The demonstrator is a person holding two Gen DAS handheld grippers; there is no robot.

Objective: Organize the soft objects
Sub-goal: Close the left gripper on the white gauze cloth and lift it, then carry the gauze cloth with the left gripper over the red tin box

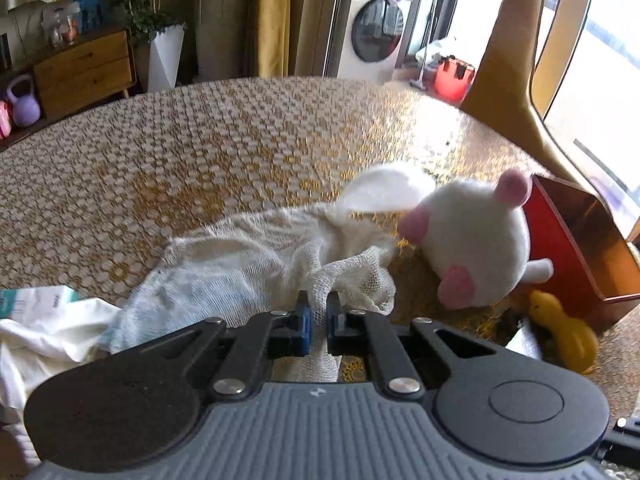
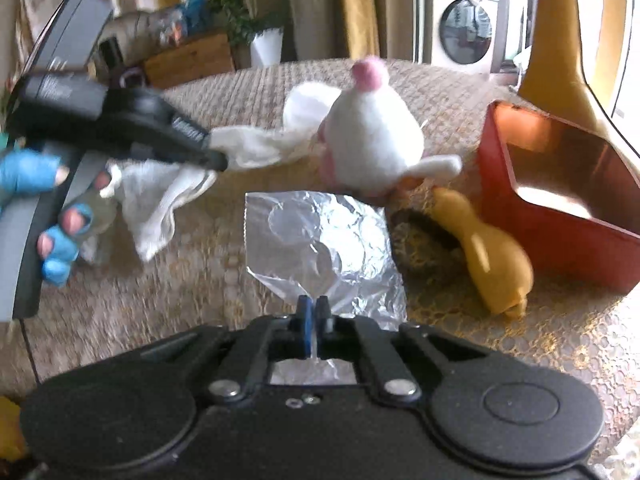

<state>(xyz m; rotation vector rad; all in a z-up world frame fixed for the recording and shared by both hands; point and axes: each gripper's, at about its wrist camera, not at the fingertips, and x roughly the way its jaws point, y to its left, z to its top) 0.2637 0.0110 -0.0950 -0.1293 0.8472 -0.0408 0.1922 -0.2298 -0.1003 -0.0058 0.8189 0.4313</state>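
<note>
your left gripper [image 1: 319,310] is clamped on a bunched fold of the white gauze cloth [image 1: 248,264], pads pinched tight with the mesh squeezed between them; the rest of the cloth trails away to the far left across the patterned tablecloth [image 1: 200,152]. from the right wrist view the same cloth [image 2: 160,196] hangs lifted off the table from that gripper's tip, with your gloved left hand [image 2: 52,216] wrapped round the handle. your right gripper [image 2: 312,312] is closed on the near edge of a crinkled clear plastic bag [image 2: 320,236], the film caught between the blue pads. white plush toy [image 1: 476,240] with pink ears lies on its side just right of the cloth, touching it at the far end. yellow rubber duck [image 2: 488,256] lies near right of the bag, beside the open red box [image 2: 560,208], which stands at the right edge of the table. another white fabric piece [image 1: 44,336] sits at near left.
</note>
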